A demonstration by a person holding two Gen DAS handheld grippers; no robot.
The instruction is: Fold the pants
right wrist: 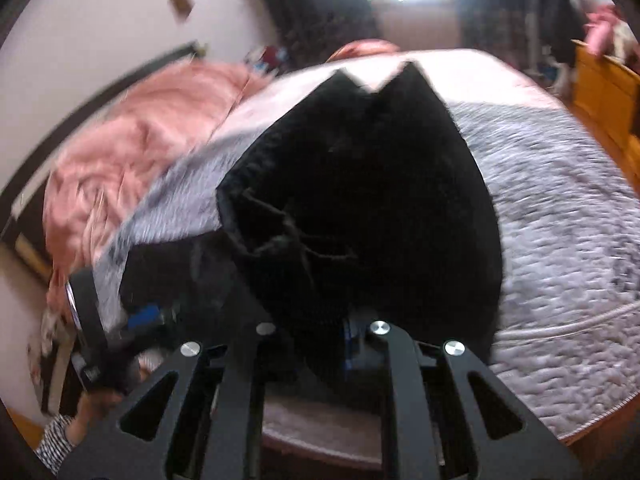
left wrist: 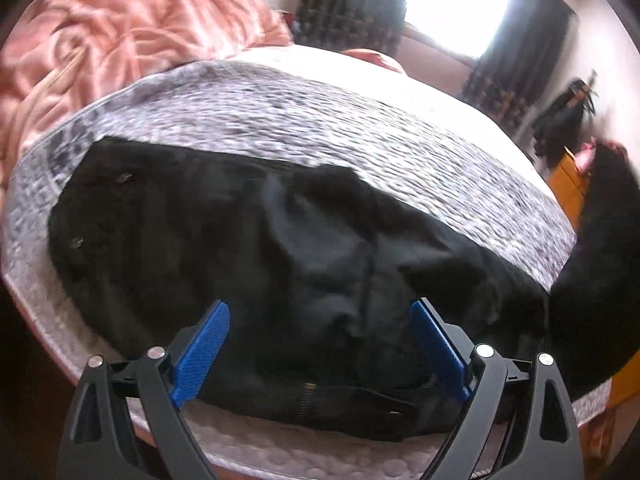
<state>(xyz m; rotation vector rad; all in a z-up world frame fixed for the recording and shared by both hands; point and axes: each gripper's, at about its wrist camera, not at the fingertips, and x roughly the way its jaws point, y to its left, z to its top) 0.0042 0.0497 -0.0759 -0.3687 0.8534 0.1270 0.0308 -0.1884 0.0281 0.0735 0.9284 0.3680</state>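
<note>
Black pants lie on a grey patterned bedspread, waist near the front edge of the bed. My left gripper hovers over the waist end, blue pads wide apart and empty. In the right wrist view my right gripper is shut on the leg end of the pants, which hangs lifted in front of the camera and hides the fingertips. The lifted cloth also shows at the right edge of the left wrist view.
A pink crumpled duvet lies at the far left of the bed. A wooden dresser stands to the right. A bright window with dark curtains is behind the bed. The left gripper shows low left in the right wrist view.
</note>
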